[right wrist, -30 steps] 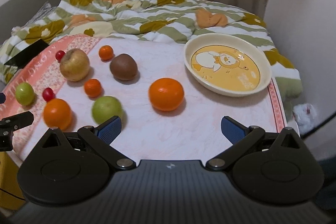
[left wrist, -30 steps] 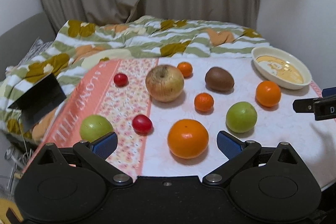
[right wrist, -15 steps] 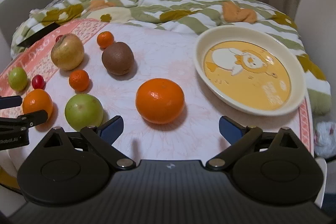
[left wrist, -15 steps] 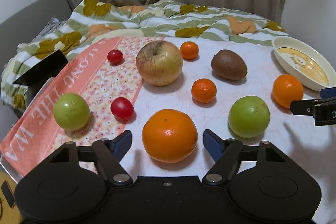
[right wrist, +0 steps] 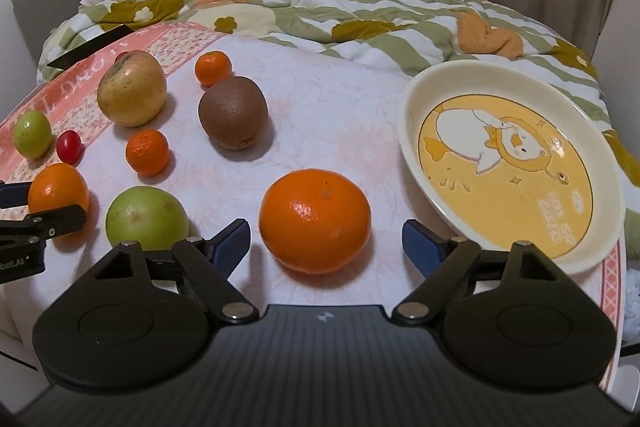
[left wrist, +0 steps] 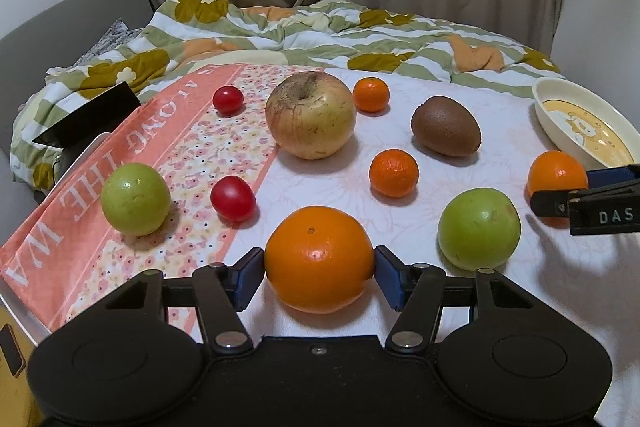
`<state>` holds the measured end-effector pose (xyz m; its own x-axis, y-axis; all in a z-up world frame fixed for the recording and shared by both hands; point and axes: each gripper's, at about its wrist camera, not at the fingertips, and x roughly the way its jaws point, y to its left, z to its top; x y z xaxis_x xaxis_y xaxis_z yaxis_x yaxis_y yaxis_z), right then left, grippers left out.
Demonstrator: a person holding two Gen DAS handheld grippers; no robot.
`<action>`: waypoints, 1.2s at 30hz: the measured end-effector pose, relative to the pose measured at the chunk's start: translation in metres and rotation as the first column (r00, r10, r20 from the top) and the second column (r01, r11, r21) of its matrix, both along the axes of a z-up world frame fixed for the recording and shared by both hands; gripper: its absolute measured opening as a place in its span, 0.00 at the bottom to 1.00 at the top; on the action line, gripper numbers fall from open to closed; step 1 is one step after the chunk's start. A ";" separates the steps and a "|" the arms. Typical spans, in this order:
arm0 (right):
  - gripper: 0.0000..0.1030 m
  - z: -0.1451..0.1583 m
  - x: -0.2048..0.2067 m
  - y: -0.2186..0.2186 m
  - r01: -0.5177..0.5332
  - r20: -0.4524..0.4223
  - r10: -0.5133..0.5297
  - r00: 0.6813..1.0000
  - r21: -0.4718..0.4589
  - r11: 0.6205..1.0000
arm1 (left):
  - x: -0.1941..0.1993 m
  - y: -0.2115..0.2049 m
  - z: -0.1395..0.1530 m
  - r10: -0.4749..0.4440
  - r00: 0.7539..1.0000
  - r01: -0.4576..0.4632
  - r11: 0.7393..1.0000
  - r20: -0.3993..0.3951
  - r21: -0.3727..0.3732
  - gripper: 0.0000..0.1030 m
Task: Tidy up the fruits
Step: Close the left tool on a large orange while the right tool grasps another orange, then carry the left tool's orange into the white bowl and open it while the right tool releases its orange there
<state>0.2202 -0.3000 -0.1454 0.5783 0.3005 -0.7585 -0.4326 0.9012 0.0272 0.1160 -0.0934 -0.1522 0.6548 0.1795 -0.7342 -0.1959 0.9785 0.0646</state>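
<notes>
A large orange (left wrist: 316,247) sits between the blue pads of my left gripper (left wrist: 318,273). The jaws are closing and both pads touch its sides. My right gripper (right wrist: 326,239) straddles a second orange (right wrist: 314,219); its jaws are closing, with gaps left on both sides. A cream duck plate (right wrist: 480,69) lies just right of that orange. Spread over the cloth are a yellow apple (left wrist: 311,115), a kiwi (left wrist: 445,126), two small mandarins (left wrist: 394,173), two green fruits (left wrist: 479,228) and two cherry tomatoes (left wrist: 233,197).
A rumpled green-striped blanket (left wrist: 320,31) lies behind the table. A black flat object (left wrist: 88,123) rests at the far left. The pink cloth border (left wrist: 60,227) marks the table's left edge. My right gripper's finger (left wrist: 592,203) pokes in beside the right green fruit.
Both grippers came forward and down over their oranges. The left jaws narrowed from wide apart until the pads met the orange. The right jaws narrowed slightly.
</notes>
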 end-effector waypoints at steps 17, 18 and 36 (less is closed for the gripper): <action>0.73 0.012 -0.015 -0.003 0.000 0.017 0.000 1.000 0.015 1.000 | -0.024 0.002 0.021 0.007 0.999 -0.006 1.000 0.042 -0.020 0.62; 0.73 0.016 -0.019 -0.005 0.005 0.019 -0.006 1.000 0.021 1.000 | -0.026 0.001 0.025 0.006 0.999 -0.005 1.000 0.048 -0.021 0.62; 0.73 0.114 -0.056 -0.084 0.202 0.118 -0.211 0.970 0.084 0.976 | -0.013 -0.039 0.127 -0.147 0.963 0.156 0.987 0.226 -0.022 0.61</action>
